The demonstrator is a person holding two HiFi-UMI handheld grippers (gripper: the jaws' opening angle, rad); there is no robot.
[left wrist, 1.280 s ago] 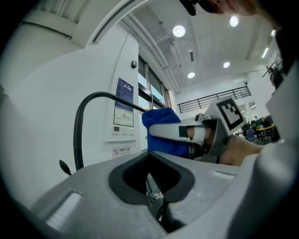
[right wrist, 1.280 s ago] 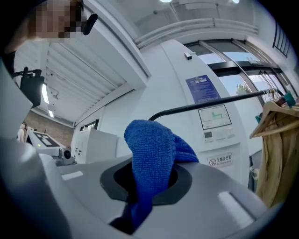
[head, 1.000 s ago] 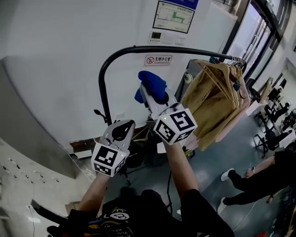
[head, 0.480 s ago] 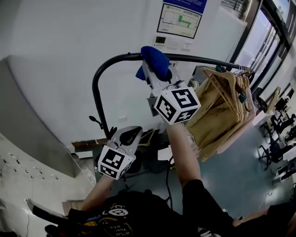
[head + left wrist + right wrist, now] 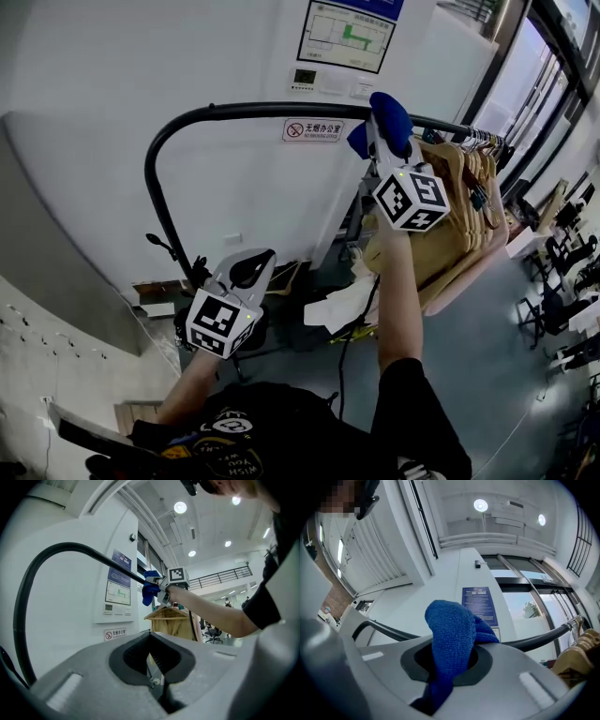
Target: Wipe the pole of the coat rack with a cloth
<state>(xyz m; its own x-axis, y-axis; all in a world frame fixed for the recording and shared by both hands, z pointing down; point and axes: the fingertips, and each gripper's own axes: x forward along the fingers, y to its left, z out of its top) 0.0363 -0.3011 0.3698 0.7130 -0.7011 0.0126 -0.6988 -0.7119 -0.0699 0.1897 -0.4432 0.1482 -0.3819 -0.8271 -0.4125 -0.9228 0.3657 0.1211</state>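
Observation:
The coat rack's black pole [image 5: 234,111] rises at the left, bends and runs right along the top. My right gripper [image 5: 386,131] is raised to that top bar and shut on a blue cloth [image 5: 390,114], which lies against the bar just left of the hangers. In the right gripper view the blue cloth [image 5: 452,639] bulges out between the jaws, with the pole [image 5: 541,638] passing behind it. My left gripper [image 5: 246,270] hangs low beside the upright, shut, with nothing in it. The left gripper view shows the pole [image 5: 70,550] and the far cloth [image 5: 150,591].
Tan coats on wooden hangers [image 5: 455,216] fill the bar's right end. A no-smoking sign [image 5: 314,129] and a framed plan [image 5: 352,33] are on the white wall behind. Pale fabric [image 5: 342,302] lies on the floor under the rack. Chairs [image 5: 572,281] stand at the far right.
My right gripper has carried the blue cloth up onto the top bar and then rightward along it, from near the bend to beside the hangers. The left gripper stayed low.

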